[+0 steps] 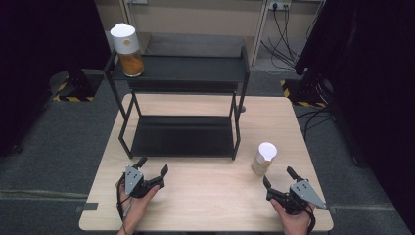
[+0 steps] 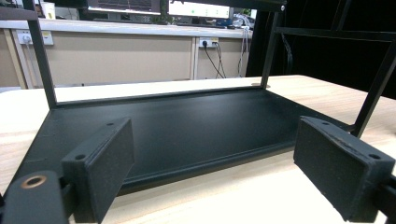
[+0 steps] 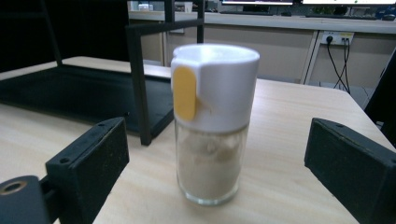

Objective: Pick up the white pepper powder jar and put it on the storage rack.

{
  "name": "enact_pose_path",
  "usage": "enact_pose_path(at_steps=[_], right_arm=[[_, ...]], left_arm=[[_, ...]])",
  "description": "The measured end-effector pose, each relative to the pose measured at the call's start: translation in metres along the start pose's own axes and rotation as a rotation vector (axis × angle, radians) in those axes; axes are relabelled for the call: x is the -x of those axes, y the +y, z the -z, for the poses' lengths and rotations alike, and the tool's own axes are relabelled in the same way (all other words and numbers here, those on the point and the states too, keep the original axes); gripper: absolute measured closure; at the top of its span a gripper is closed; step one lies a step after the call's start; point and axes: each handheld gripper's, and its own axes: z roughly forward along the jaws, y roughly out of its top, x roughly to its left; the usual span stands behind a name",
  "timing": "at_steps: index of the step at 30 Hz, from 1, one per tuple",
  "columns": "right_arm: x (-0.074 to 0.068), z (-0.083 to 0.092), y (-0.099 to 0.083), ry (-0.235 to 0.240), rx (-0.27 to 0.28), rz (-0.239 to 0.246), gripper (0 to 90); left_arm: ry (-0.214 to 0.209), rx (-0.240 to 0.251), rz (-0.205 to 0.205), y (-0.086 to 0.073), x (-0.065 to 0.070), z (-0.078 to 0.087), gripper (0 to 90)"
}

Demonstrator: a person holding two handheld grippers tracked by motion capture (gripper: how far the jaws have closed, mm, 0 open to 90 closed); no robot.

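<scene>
A glass jar with a white lid and pale powder [image 1: 264, 158] [image 3: 212, 126] stands upright on the wooden table [image 1: 210, 191], just right of the black two-tier rack [image 1: 183, 137]. My right gripper [image 1: 279, 177] [image 3: 219, 163] is open and faces this jar from close by, its pads apart from the glass. A second jar with orange powder [image 1: 126, 44] stands on the rack's top shelf at its left end. My left gripper [image 1: 153, 164] [image 2: 215, 168] is open with nothing between its pads, pointing at the rack's lower shelf [image 2: 187, 126].
The rack's upright posts [image 3: 137, 79] stand close to the left of the pale jar. Bare tabletop lies between the two grippers. Dark floor surrounds the table, with cables and wall sockets [image 1: 281, 24] behind it.
</scene>
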Motion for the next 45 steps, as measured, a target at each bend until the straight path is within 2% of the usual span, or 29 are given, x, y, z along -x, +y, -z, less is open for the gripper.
enact_pose_path(at_steps=[8,17,30,36,45], right_arm=[[-0.008,-0.024,0.009,-0.026,0.016,-0.001,8.5],[-0.018,-0.05,0.016,-0.056,-0.012,-0.007,15.2],[-0.022,-0.064,0.017,-0.084,-0.046,-0.011,23.4],[-0.022,-0.065,0.015,-0.084,-0.049,-0.006,30.0],[-0.017,-0.065,0.013,-0.066,-0.038,-0.019,30.7]], left_arm=[[0.0,0.006,0.01,-0.001,-0.001,0.001,12.2],[-0.002,0.007,0.008,-0.001,-0.001,0.001,12.3],[-0.004,0.008,0.008,-0.001,-0.001,0.001,12.3],[-0.004,0.01,0.006,-0.002,-0.001,0.001,12.4],[-0.002,0.01,0.001,-0.002,0.0,0.001,12.4]])
